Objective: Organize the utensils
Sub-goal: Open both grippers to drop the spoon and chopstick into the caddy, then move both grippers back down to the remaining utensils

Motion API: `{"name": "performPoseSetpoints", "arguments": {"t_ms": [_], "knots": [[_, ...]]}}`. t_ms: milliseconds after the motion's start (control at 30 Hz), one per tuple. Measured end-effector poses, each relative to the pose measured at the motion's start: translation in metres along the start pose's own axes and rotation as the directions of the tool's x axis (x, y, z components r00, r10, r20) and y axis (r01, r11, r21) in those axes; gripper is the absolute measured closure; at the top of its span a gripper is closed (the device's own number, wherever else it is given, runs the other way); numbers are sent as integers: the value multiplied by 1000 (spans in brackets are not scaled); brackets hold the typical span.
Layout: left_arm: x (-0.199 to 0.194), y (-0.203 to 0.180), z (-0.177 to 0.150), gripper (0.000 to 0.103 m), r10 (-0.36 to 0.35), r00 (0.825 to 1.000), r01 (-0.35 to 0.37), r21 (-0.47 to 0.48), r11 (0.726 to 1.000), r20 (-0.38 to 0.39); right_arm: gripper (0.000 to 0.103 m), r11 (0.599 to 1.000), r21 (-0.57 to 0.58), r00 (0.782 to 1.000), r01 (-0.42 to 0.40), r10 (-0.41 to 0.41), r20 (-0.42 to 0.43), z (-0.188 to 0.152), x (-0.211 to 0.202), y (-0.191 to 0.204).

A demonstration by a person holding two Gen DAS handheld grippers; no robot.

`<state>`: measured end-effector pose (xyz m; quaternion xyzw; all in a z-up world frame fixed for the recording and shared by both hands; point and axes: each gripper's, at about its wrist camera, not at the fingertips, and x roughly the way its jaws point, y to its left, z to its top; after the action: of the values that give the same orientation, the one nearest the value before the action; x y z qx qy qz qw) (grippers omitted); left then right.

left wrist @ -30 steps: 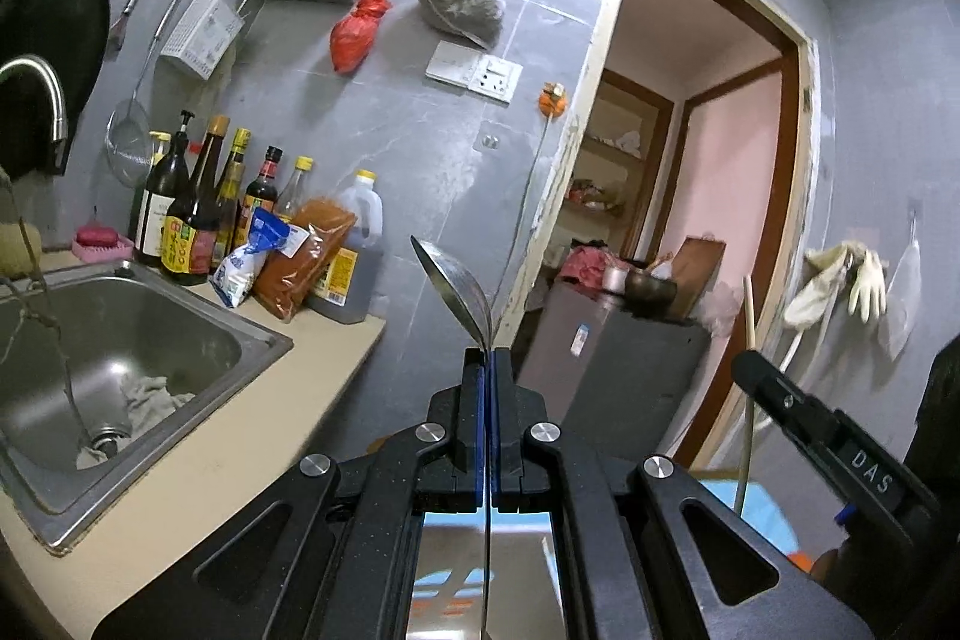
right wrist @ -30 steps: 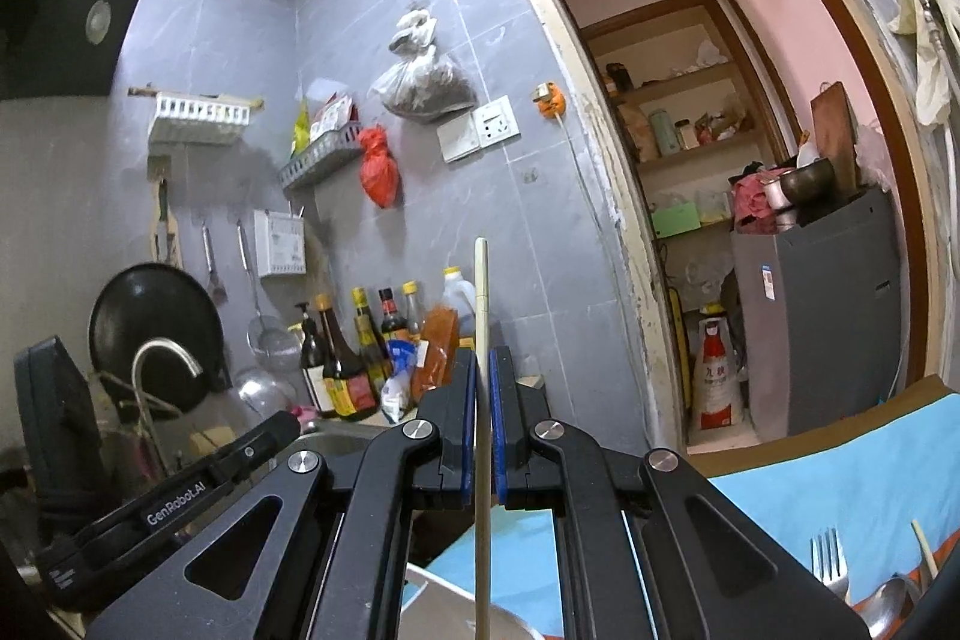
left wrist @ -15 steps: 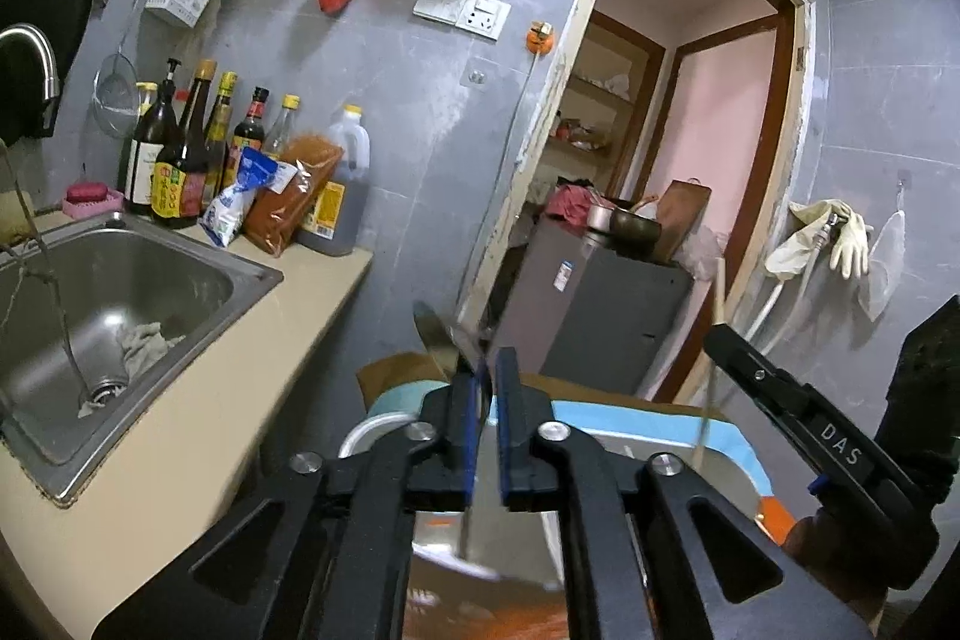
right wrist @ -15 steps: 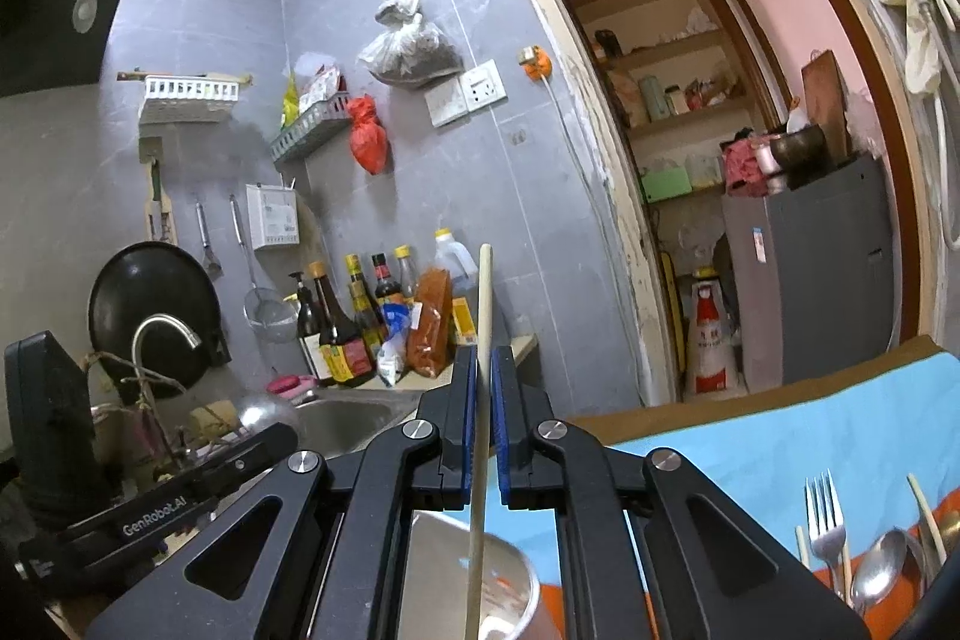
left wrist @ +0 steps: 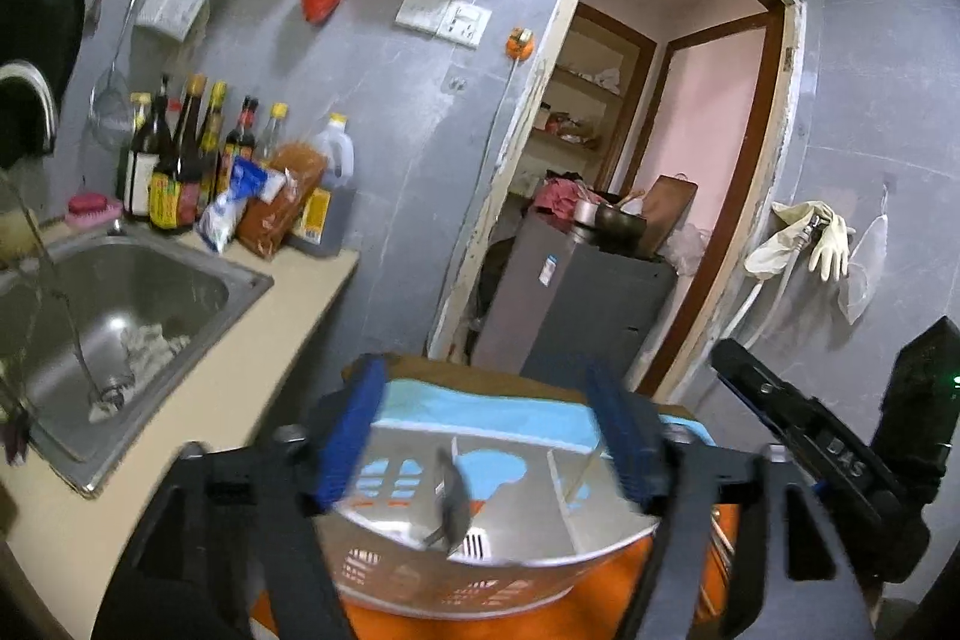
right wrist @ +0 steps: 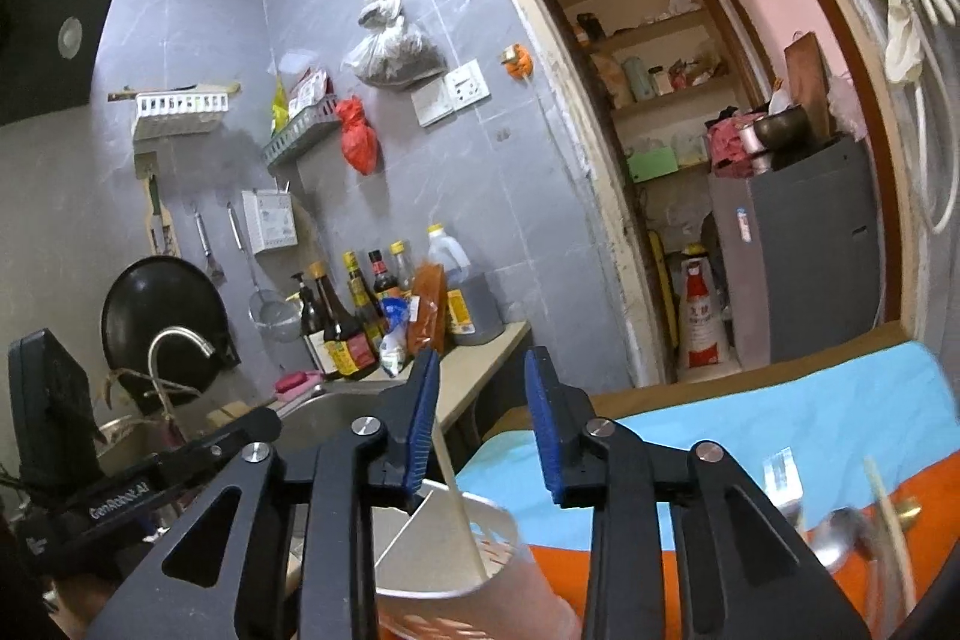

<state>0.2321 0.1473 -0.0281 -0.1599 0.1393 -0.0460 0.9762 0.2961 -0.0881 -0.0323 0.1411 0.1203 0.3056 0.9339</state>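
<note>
Left wrist view is showing the left gripper [left wrist: 486, 451] with jaws just spreading wide, its spoon [left wrist: 451, 505] dropping into the holder [left wrist: 420, 574]. The right gripper [right wrist: 483, 418] is also opening, its chopstick [right wrist: 459, 508] leaning free in the holder, so the next move is likely fetching the utensils [right wrist: 840, 532] lying on the cloth

Grey marbled tile wall [left wrist: 384, 112] fills the left; brown-framed open doorway [left wrist: 774, 172] with pink wall stands right of centre
</note>
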Motion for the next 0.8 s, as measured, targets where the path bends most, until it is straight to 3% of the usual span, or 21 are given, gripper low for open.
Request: {"name": "performPoseSetpoints", "arguments": {"t_ms": [100, 167, 333, 400, 800], "knots": [[-7, -19, 10, 14, 9, 999, -9, 22, 1000, 33, 35, 1000, 7, 999, 25, -25, 42, 14, -20, -6], [-9, -31, 15, 6, 25, 998, -27, 39, 999, 50, 29, 999, 4, 997, 48, -48, 54, 25, -34, -12], [-14, -62, 20, 2, 62, 995, -69, 100, 993, 79, 14, 996, -9, 994, 93, -92, 64, 47, -63, -26], [-14, -76, 18, 2, 51, 996, -61, 137, 989, 76, 1, 994, -18, 992, 107, -106, 63, 56, -76, -33], [-4, -145, -10, 2, -47, 999, 48, 191, 980, -13, 0, 967, -101, 971, 234, -228, 68, 77, -143, -73]]}}
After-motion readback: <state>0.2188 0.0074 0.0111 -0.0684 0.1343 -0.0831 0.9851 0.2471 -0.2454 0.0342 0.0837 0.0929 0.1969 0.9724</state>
